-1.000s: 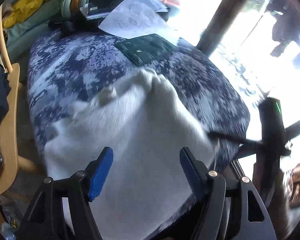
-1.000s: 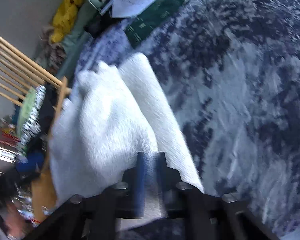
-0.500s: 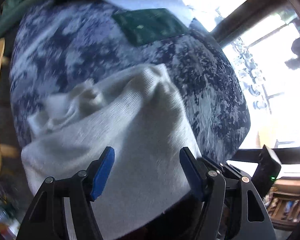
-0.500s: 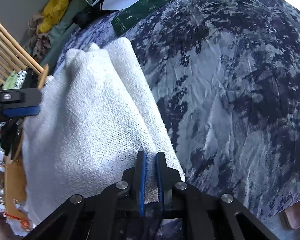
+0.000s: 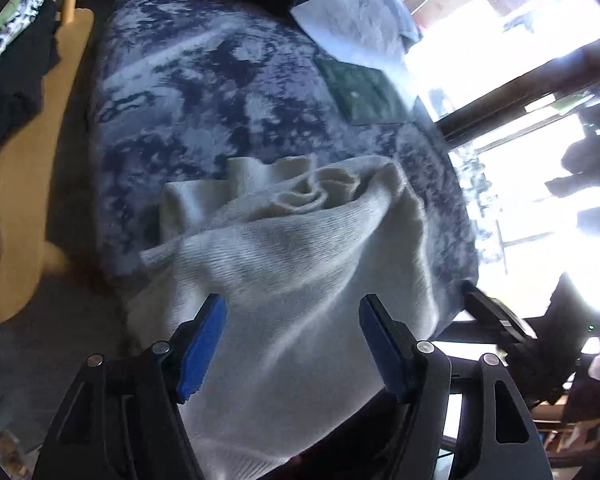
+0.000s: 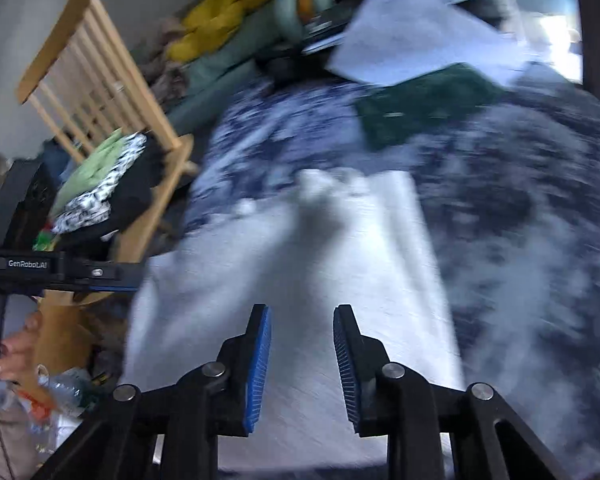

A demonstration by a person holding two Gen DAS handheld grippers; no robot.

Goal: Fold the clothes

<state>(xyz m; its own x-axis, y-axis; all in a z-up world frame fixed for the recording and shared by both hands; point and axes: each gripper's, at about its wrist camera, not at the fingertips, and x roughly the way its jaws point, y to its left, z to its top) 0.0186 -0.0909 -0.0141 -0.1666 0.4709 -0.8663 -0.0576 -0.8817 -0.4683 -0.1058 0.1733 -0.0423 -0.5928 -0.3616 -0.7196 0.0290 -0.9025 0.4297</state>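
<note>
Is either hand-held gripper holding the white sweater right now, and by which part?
Neither. The left hand-held gripper is open above the white sweater; the right hand-held gripper is opening, its pads clear of the fabric.

The left tool [image 5: 292, 340] angles steeply downward, its blue-padded fingers [image 5: 202, 346] spread wide with nothing pinched between them. The right tool [image 6: 302, 364] tilts down too, its jaws opening, gap empty.
</note>
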